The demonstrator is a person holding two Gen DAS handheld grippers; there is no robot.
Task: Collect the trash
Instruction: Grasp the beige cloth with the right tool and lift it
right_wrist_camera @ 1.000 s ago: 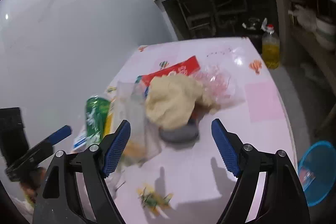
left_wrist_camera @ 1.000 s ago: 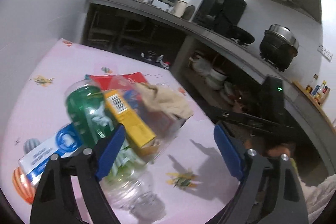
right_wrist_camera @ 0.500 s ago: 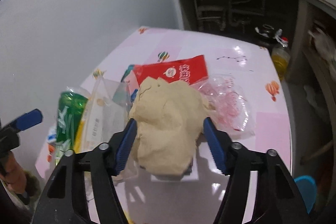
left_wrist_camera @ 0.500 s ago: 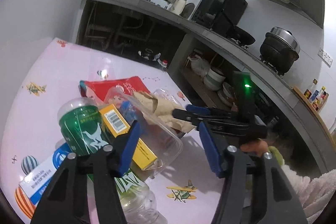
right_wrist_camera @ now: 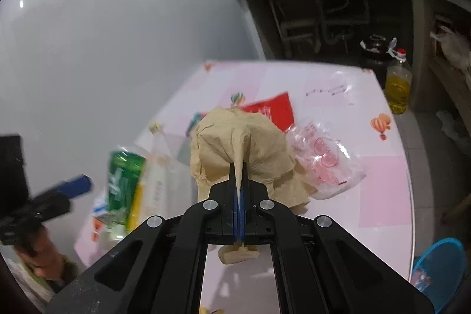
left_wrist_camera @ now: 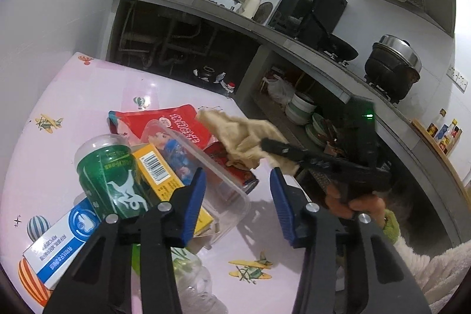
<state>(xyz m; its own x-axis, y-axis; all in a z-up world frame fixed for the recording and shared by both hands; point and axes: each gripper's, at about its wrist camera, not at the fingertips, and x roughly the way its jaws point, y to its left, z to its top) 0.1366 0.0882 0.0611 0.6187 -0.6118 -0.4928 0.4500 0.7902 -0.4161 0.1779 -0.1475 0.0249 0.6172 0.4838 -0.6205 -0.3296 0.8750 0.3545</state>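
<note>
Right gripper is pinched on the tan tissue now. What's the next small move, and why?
Probably lift the right gripper straight up. Its jaws have just closed, and a fold of the tan tissue is clamped between them, while the rest drapes over the trash pile, near the crinkled clear wrapper.

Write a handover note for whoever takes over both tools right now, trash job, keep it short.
Right tool: just closed, shut on the beige crumpled paper.
Left tool: part open, just narrowing, nothing pinched, over the clear plastic box.
On the pink table: green bottle, yellow carton, red packet, blue-white box, clear bag.
Blue bin stands beside the table.
Done: paper gripped. Left: everything else.
</note>
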